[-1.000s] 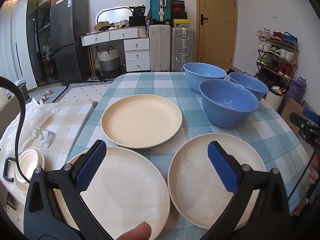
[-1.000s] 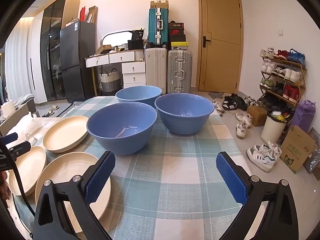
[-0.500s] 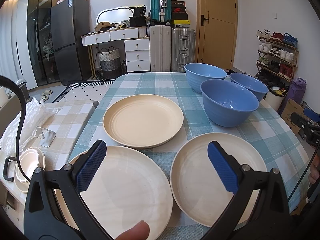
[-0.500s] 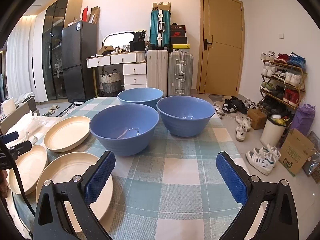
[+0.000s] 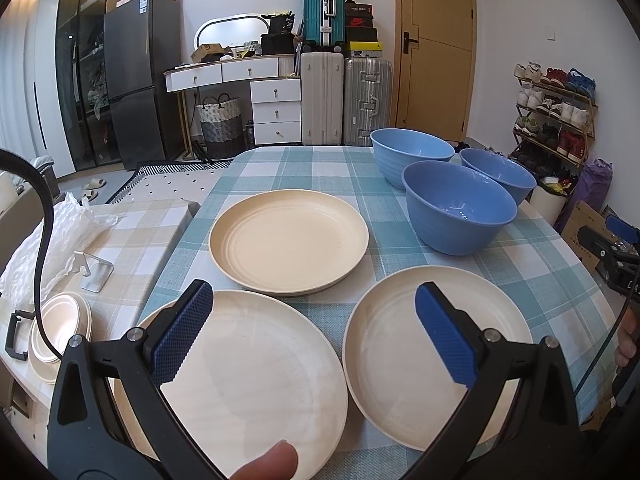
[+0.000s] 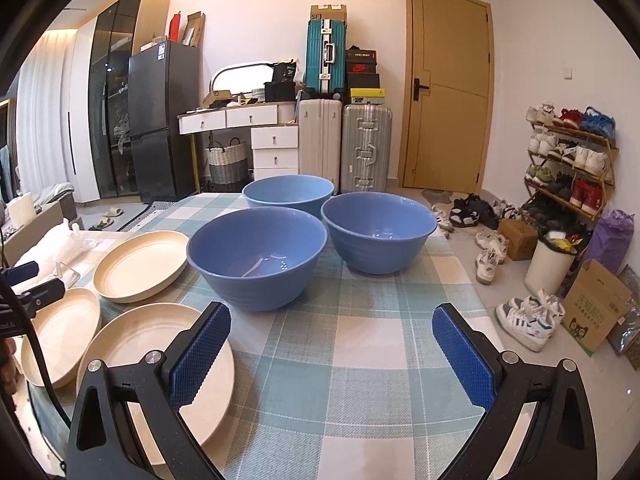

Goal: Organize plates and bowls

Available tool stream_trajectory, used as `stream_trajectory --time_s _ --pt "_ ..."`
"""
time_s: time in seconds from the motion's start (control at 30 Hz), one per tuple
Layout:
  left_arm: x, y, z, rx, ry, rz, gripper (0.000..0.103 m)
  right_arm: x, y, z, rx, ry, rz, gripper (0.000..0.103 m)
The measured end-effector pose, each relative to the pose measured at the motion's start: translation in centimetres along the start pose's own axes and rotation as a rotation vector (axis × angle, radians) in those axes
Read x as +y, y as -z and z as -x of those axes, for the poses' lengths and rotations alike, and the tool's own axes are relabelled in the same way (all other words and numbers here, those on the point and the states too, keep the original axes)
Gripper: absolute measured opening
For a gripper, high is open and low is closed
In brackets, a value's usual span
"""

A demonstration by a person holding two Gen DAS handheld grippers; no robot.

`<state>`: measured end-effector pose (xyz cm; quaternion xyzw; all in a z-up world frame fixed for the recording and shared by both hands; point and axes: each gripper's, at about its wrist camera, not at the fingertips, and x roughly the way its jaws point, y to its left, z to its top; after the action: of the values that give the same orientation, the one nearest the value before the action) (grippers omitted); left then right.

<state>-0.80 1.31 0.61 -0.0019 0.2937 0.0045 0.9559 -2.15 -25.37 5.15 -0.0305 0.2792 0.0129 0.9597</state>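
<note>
Three cream plates lie on the checked tablecloth: a far one (image 5: 288,236), a near left one (image 5: 256,376) and a near right one (image 5: 404,352). Three blue bowls stand apart at the far right: the nearest (image 5: 458,206), one behind it (image 5: 412,156) and one to the right (image 5: 498,172). My left gripper (image 5: 314,334) is open and empty above the two near plates. My right gripper (image 6: 332,354) is open and empty over the cloth, in front of the bowls (image 6: 256,258). The plates also show in the right wrist view (image 6: 140,258).
A lower side table (image 5: 132,232) at the left holds small stacked cream dishes (image 5: 60,326), a metal stand (image 5: 94,272) and plastic wrap. Suitcases, drawers and a fridge stand beyond the table. A shoe rack (image 6: 572,164), bin and boxes are on the floor at the right.
Both grippers stay open. The right wrist view has drawn slightly nearer the bowls and risen a little. The left view has barely shifted. No dish has moved.
</note>
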Motion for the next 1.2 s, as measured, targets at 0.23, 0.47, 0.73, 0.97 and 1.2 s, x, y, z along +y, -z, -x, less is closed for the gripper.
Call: stream_trajectory --time_s 0.23,0.47,0.73,0.97,1.2 --pt "0.2 0.1 0.2 -0.002 -0.004 0.006 0.101 0.0 0.1 0.2 -0.046 0.065 0.001 0.103" --pt "0.1 0.0 0.4 -0.002 -0.008 0.003 0.101 -0.4 0.2 0.4 -0.049 0.017 -0.007 0.103" --pt "0.2 0.0 0.4 0.001 -0.015 0.005 0.101 -0.8 0.3 0.4 -0.027 -0.014 -0.051 0.103" --pt "0.6 0.3 0.9 -0.005 -0.028 0.017 0.101 -0.9 0.2 0.2 -0.013 -0.016 -0.061 0.103" --pt "0.8 0.3 1.6 -0.022 -0.029 0.027 0.101 -0.4 0.1 0.5 0.003 -0.027 -0.020 0.103"
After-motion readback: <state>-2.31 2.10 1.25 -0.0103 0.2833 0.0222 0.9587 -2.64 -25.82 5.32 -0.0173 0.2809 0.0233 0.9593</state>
